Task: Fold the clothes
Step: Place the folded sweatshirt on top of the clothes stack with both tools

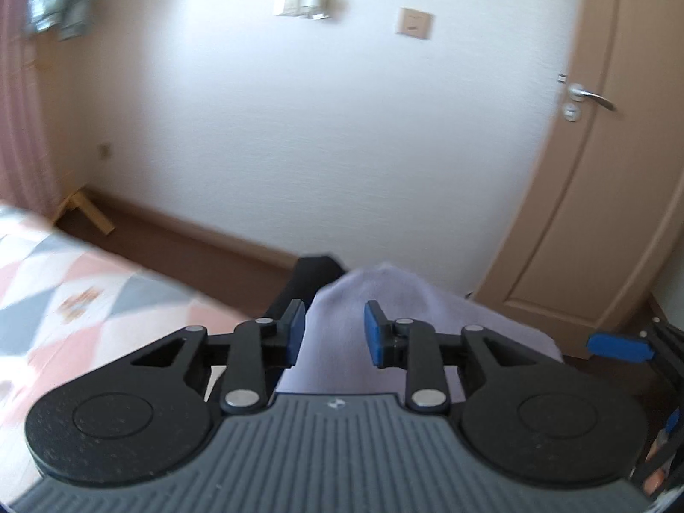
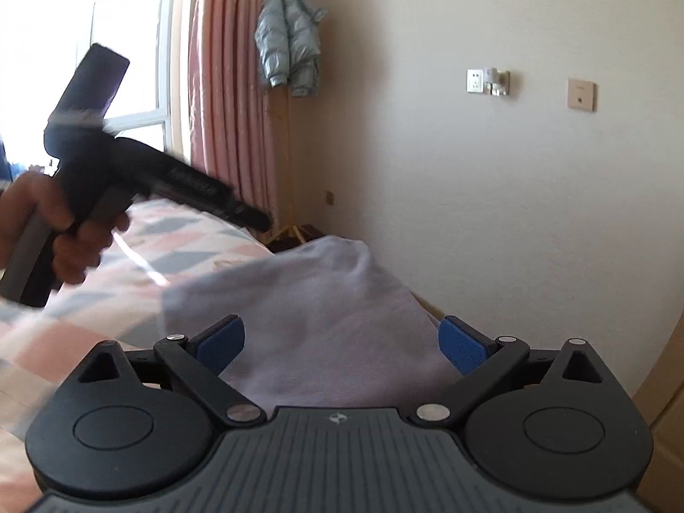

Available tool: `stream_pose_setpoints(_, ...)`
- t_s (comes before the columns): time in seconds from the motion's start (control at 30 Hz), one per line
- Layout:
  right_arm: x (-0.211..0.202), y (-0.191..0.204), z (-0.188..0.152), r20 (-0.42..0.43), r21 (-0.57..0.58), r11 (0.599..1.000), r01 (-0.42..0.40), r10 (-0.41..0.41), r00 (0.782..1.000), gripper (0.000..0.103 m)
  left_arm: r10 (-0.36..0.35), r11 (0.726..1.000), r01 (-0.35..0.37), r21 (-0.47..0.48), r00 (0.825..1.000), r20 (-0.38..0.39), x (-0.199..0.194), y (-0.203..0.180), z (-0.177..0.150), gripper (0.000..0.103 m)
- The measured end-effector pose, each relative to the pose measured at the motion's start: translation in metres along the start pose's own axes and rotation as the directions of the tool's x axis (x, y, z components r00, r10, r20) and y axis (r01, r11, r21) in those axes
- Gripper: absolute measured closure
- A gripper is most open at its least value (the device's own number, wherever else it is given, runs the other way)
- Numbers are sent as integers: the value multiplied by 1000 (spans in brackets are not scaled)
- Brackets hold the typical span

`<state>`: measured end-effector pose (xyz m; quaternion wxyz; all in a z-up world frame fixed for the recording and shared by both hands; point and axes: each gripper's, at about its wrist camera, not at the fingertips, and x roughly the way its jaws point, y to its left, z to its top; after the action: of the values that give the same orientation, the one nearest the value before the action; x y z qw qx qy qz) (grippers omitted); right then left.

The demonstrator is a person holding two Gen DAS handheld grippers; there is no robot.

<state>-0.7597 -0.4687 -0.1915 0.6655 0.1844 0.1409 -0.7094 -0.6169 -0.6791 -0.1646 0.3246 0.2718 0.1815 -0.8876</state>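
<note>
Both my tools point at the wall above the patchwork-patterned bed (image 2: 179,252). My left tool (image 1: 334,333) has its jaws narrowly parted, my right tool (image 2: 340,344) spread wide; the pale lilac cotton garment (image 2: 325,320) lies between each pair, ungripped. My left hand (image 2: 64,235) clasps its handle.

A pale lilac garment (image 2: 325,320) lies at the edge of a bedspread (image 2: 179,248) patterned in pink, grey and white diamonds. Both grippers' pads (image 2: 464,344) are blue.
</note>
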Motion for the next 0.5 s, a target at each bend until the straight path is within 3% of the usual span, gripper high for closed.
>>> stream_pose_setpoints(0.1, -20, -1, 7, -86, 76, 997, -19, 25, 996, 2, 114, 990, -120, -69, 989, -91, -38, -13, -16, 60)
stream_pose_setpoints(0.23, -43, -2, -1, -204, 164, 986, -35, 69, 976, 2, 187, 962, -223, -154, 958, -217, -75, -37, -47, 41)
stream_pose_setpoints(0.37, -62, -2, 6, -233, 177, 984, -37, 78, 969, 2, 231, 938, -288, -193, 935, -269, -104, -56, -66, 29)
stream_pose_setpoints(0.5, -84, 5, 19, -228, 158, 987, -14, 50, 972, 2, 251, 920, -317, -231, 929, -273, -127, -67, -63, 21)
